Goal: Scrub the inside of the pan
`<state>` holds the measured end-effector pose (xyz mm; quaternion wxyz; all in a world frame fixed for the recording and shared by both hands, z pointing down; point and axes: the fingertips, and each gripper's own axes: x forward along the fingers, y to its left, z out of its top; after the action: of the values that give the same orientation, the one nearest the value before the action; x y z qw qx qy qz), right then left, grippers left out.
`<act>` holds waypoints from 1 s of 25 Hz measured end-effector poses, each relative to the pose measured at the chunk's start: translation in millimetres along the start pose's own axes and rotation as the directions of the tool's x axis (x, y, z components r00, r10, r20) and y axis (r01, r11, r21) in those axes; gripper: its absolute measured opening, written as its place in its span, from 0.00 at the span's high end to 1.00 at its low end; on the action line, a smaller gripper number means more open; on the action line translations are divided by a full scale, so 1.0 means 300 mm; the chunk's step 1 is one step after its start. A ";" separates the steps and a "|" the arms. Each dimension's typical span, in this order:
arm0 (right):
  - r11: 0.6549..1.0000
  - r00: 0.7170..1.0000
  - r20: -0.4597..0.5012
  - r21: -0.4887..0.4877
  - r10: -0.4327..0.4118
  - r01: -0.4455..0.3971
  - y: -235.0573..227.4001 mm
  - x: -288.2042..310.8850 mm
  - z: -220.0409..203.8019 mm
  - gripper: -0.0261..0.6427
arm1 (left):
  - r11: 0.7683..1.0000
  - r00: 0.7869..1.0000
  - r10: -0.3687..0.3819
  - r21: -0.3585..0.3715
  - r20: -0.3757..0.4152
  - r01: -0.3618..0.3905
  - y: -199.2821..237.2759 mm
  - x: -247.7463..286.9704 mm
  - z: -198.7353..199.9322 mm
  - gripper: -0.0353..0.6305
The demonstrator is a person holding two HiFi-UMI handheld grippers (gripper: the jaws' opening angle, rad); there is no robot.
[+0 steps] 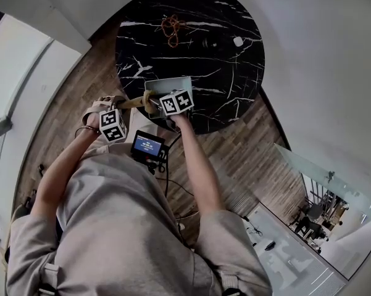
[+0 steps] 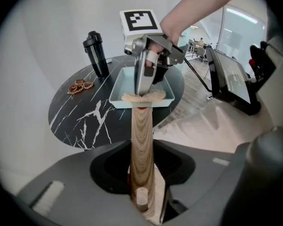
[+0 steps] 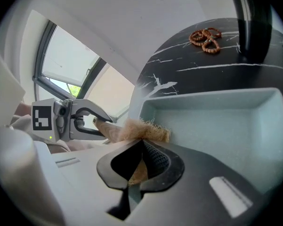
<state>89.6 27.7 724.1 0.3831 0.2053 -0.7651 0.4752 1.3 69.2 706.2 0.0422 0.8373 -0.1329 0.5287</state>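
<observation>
- The left gripper point(image 2: 143, 194) is clamped on the wooden handle point(image 2: 141, 140) of the pan point(image 2: 127, 81), I think to steady the pan so that it does not slide under the scrubbing.
- The right gripper point(image 2: 144, 81) pinches a tan fibre pad point(image 3: 143, 132) and points down at the near rim, just where the handle joins (the pad seems not yet on the inside floor).
- The pan stands at the near edge of the round black table point(image 2: 84, 119). It is rectangular, shallow and pale blue-grey, and its inside looks clean and dry.
</observation>
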 end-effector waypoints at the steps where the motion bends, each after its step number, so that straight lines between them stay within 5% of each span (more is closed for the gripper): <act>1: 1.000 1.000 -0.016 0.002 0.012 -0.012 0.004 0.000 -0.018 0.93 | 1.000 1.000 -0.001 0.001 0.000 0.001 -0.001 0.001 0.000 0.74; 9: 0.987 0.982 -0.190 -0.159 -0.009 -0.022 0.036 -0.009 -0.126 0.93 | 1.000 1.000 -0.006 0.026 -0.003 0.006 0.015 0.002 0.005 0.74; 16: 0.908 0.945 -0.239 -0.403 -0.223 0.112 -0.010 -0.052 -0.158 0.93 | 1.000 1.000 -0.008 0.028 0.001 0.008 0.012 0.006 0.005 0.74; 25: 0.866 0.904 -0.156 -0.389 -0.398 0.314 -0.164 -0.149 -0.157 0.93 | 0.999 1.000 -0.016 0.035 0.006 0.016 0.013 -0.001 0.008 0.74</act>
<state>169.1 44.2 729.2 0.5814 0.2147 -0.7367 0.2705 2.4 64.9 704.7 0.0316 0.8406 -0.1169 0.5280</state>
